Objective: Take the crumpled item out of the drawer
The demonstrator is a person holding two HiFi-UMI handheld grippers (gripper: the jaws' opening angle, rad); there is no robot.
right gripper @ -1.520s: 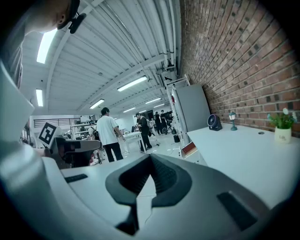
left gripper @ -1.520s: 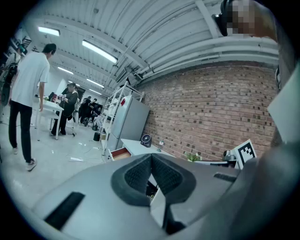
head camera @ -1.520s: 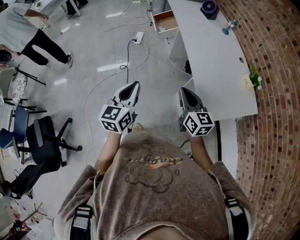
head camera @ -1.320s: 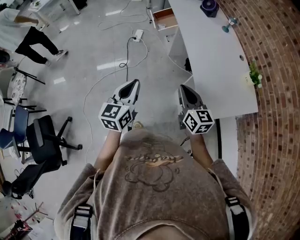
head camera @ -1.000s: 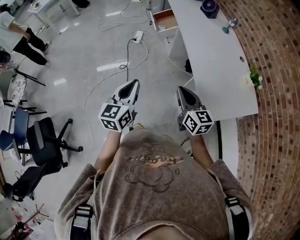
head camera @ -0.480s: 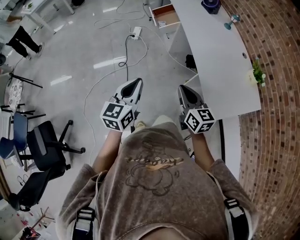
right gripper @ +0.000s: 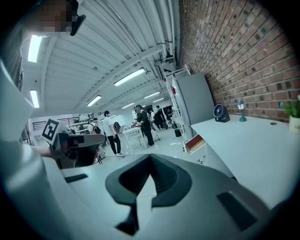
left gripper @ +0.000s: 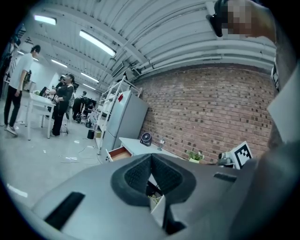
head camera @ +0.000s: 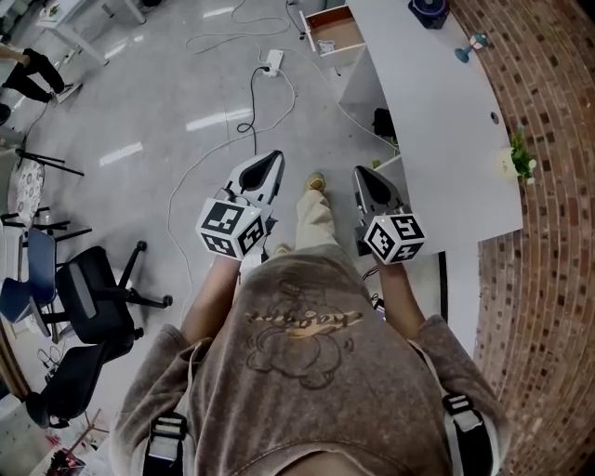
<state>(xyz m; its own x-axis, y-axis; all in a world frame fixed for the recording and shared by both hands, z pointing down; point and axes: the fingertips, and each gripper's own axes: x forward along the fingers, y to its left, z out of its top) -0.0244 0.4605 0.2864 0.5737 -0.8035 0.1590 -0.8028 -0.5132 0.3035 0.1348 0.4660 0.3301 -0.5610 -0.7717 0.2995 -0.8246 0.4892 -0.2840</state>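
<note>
The left gripper [head camera: 270,163] and right gripper [head camera: 361,178] both have their jaws closed on nothing. The open drawer [head camera: 333,30] juts from the desk [head camera: 437,121] well ahead and slightly right, on the right gripper's side. The crumpled item is presumably inside, but it is too small to make out.

White desk [head camera: 437,112]: dark fan [head camera: 429,7], small plant [head camera: 522,162]. Floor [head camera: 139,102]: cables [head camera: 251,102], possibly power strip [head camera: 272,65].
</note>
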